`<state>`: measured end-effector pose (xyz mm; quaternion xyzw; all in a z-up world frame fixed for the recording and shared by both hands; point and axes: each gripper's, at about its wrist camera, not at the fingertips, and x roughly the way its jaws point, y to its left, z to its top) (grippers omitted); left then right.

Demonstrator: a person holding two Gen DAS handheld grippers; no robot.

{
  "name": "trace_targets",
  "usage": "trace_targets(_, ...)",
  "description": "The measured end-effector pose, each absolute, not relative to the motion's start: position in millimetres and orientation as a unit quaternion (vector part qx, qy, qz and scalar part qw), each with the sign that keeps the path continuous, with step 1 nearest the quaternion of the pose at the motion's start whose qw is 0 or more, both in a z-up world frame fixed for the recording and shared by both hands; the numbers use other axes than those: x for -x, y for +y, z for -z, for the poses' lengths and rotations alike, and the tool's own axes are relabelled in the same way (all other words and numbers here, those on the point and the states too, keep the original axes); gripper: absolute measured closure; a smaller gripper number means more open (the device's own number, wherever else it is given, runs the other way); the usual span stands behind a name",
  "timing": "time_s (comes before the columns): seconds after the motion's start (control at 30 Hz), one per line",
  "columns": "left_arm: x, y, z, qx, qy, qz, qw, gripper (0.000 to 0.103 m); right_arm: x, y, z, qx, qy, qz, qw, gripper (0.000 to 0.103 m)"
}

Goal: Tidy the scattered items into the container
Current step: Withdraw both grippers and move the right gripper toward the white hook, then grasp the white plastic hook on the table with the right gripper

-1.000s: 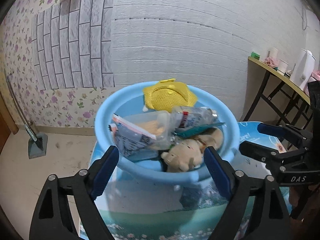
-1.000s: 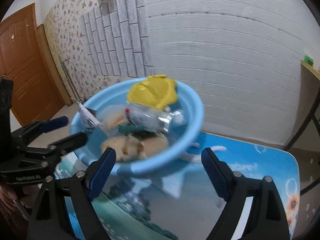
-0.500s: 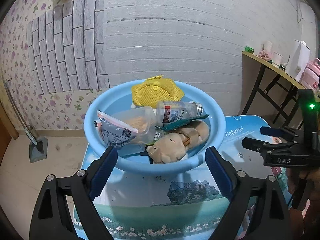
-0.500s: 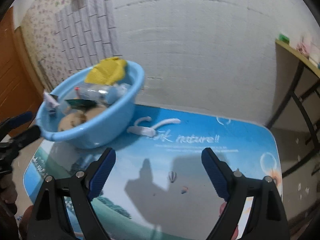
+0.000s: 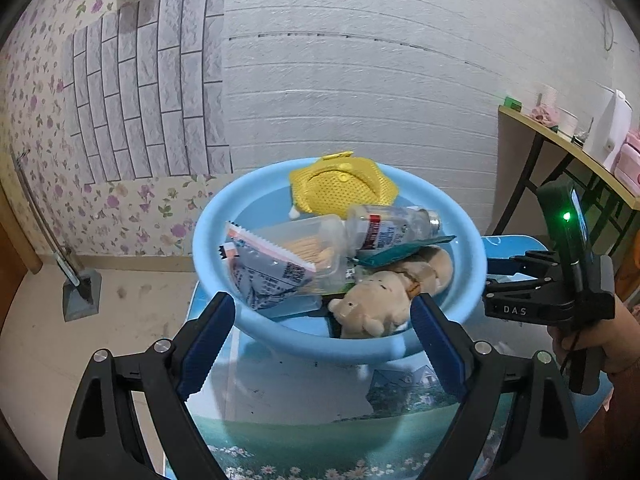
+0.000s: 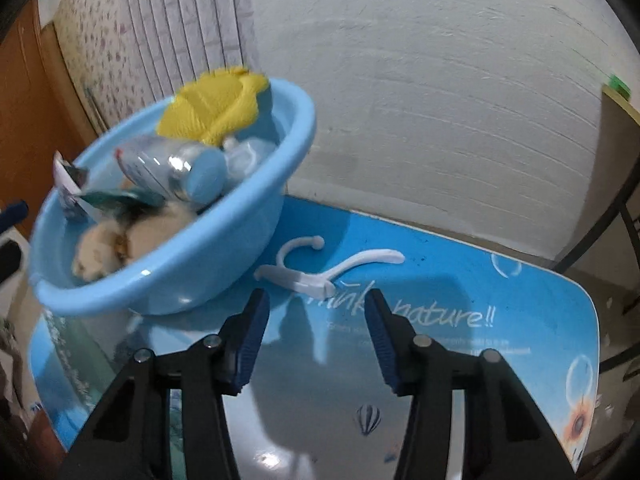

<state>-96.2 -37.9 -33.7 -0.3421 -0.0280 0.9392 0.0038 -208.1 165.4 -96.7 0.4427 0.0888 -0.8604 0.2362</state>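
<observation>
A light blue basin [image 5: 460,240] [image 6: 224,236] stands on the printed blue table top. It holds a yellow mesh piece [image 5: 340,190], a clear bottle [image 5: 394,226], a snack packet [image 5: 272,272] and a plush bear [image 5: 380,300]. A white plastic hanger [image 6: 320,270] lies on the table right of the basin. My left gripper [image 5: 320,344] is open and empty just in front of the basin. My right gripper [image 6: 316,340] is open and empty, its jaws narrower, just short of the hanger. It also shows in the left wrist view [image 5: 516,276], right of the basin.
The basin sits near the table's left and back edge, close to a white wall. A wooden side table [image 5: 568,148] with cups and a jug stands at the right. A metal stand [image 5: 78,292] is on the floor at the left. A brown door [image 6: 24,128] is far left.
My right gripper has swung right and moved toward the white hanger, and its jaws have narrowed. My left gripper has stayed open in front of the basin with little shift.
</observation>
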Motion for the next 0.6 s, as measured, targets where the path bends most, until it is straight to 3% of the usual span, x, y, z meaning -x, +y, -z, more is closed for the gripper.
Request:
trace_targets(0.2, 103.1, -43.0, 36.9, 0.343, -0.039, -0.938, 0.009, 0.014, 216.0, 156.6, 104.8, -0.451, 0.108, 0.854, 0.236, 0.059)
trace_targets(0.37, 104.0, -42.1, 39.8, 0.347, -0.036, -0.937, 0.011, 0.014, 214.2, 152.5, 111.5, -0.456, 0.122, 0.846, 0.249, 0.072)
trace_targets(0.43, 103.3, -42.5, 39.7, 0.346, -0.038, -0.937, 0.009, 0.014, 212.6, 153.2, 113.1, -0.455, 0.128, 0.848, 0.242, 0.083)
trace_targets(0.6, 98.5, -39.9, 36.6, 0.343, -0.041, -0.938, 0.009, 0.013, 206.6, 166.6, 113.9, -0.457, 0.110, 0.849, 0.241, 0.094)
